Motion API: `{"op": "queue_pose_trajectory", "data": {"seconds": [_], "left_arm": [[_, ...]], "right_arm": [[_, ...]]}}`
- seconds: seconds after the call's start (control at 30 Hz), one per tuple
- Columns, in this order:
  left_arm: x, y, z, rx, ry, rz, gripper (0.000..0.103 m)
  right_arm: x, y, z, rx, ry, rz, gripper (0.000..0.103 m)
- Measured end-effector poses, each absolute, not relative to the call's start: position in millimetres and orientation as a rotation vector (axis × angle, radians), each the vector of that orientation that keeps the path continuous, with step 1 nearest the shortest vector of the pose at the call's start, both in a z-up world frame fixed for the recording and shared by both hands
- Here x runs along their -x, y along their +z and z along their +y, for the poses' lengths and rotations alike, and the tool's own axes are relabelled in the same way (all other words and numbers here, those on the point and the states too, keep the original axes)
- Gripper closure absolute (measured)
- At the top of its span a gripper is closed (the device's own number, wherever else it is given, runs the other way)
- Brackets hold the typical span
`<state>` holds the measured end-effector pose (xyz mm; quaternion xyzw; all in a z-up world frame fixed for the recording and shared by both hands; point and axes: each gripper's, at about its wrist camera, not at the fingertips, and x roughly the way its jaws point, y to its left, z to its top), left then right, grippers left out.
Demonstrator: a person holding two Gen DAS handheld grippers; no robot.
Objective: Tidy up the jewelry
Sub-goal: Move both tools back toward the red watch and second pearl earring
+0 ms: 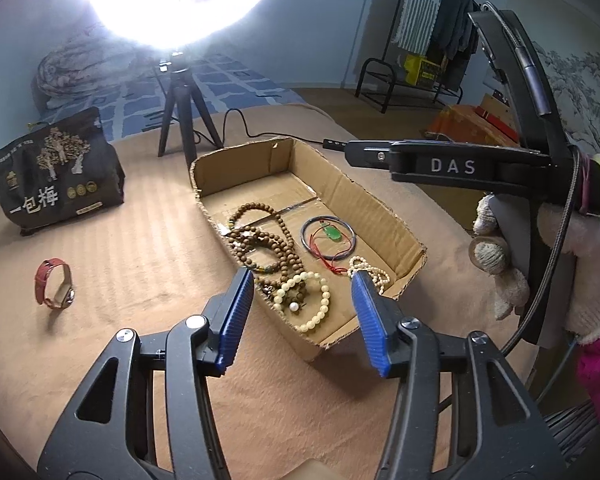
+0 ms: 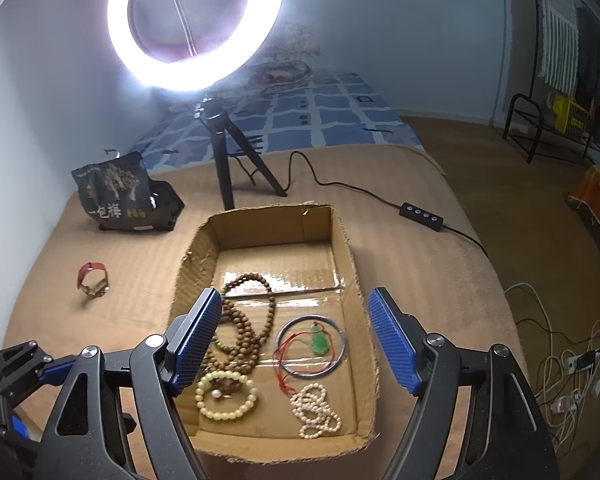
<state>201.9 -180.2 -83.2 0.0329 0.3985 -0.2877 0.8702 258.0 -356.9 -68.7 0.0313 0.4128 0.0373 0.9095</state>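
Note:
A shallow cardboard box (image 1: 374,204) (image 2: 358,280) sits on the tan blanket. In it lie brown wooden bead strands (image 1: 268,240) (image 2: 246,328), a cream bead bracelet (image 1: 314,304) (image 2: 226,396), a small pearl strand (image 1: 370,272) (image 2: 316,412), and a dark bangle with a green pendant on red cord (image 1: 332,234) (image 2: 320,342). A red-strap watch (image 1: 54,286) (image 2: 94,278) stands on the blanket left of the box. My left gripper (image 1: 302,302) is open and empty, near the box's front end. My right gripper (image 2: 296,334) is open and empty above the box; its body shows in the left wrist view (image 1: 452,166).
A ring light on a black tripod (image 1: 182,120) (image 2: 224,152) stands behind the box, its cable and switch (image 2: 420,214) trailing right. A dark snack bag (image 1: 56,176) (image 2: 120,196) sits at the back left. Cables (image 2: 572,364) lie on the floor at right.

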Motion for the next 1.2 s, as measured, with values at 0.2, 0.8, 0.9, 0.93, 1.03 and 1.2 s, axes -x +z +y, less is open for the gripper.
{"op": "queue_pose_trajectory", "data": {"seconds": [0.2,0.8,0.9,0.93,1.03,1.2], "left_arm": [[-193.6,-70.1,-164.6,-0.069,-0.582,0.822,0.051],[-183.8,-46.8,-49.8,-0.057,-0.413,0.819,0.051],[-182.7,-52.0,-23.1,-0.041,-0.378,0.833,0.051],[-182.3,-55.0,-13.4,-0.032,-0.366,0.84,0.051],[-180.9,-65.3,11.6,-0.004,-0.339,0.868,0.051],[-178.6,-80.5,41.4,0.036,-0.316,0.902,0.051]], "right_arm": [[-250.8,-53.3,-350.5,-0.083,0.079,0.835,0.027],[-244.6,-29.9,-293.0,-0.053,0.163,0.822,0.026],[-247.4,-32.3,-280.9,-0.046,0.182,0.831,0.026],[-247.9,-33.0,-278.6,-0.044,0.185,0.832,0.026],[-250.1,-36.4,-268.1,-0.041,0.204,0.838,0.026],[-256.9,-47.1,-244.4,-0.037,0.245,0.86,0.026]]}}
